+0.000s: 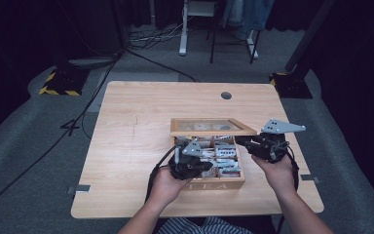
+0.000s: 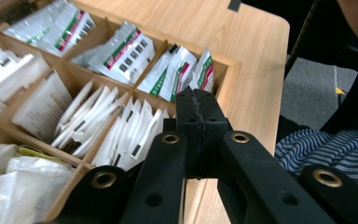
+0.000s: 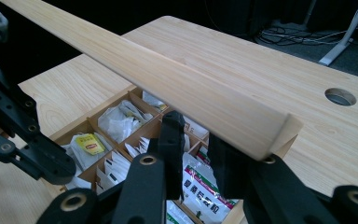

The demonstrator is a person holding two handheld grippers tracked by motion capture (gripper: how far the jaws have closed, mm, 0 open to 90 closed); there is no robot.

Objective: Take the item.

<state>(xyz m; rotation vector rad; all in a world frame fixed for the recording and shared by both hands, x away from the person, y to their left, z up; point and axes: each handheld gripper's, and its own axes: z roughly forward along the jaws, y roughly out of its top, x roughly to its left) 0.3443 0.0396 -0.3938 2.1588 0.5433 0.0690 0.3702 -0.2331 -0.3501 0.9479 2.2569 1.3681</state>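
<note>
1. The tea box (image 1: 209, 183) stands on the near middle of the desk (image 1: 126, 146), between the person's two hands; its front wall reads "TEA".
2. Its hinged lid (image 1: 212, 127) is raised over the back of the box, and in the right gripper view its pale wooden edge (image 3: 177, 86) crosses above the compartments.
3. The right gripper (image 1: 268, 145) is at the lid's right corner; its jaws stand a little apart beneath that corner, though whether they pinch it I cannot tell.
4. The left gripper (image 1: 190, 165) hovers over the box's near left part, jaws pressed together on nothing (clear in the left gripper view (image 2: 200, 121)).
5. Tea sachets (image 2: 121, 53), white with green and red print, fill the compartments, and one yellow-tagged bag (image 3: 89, 143) lies among them.
</note>
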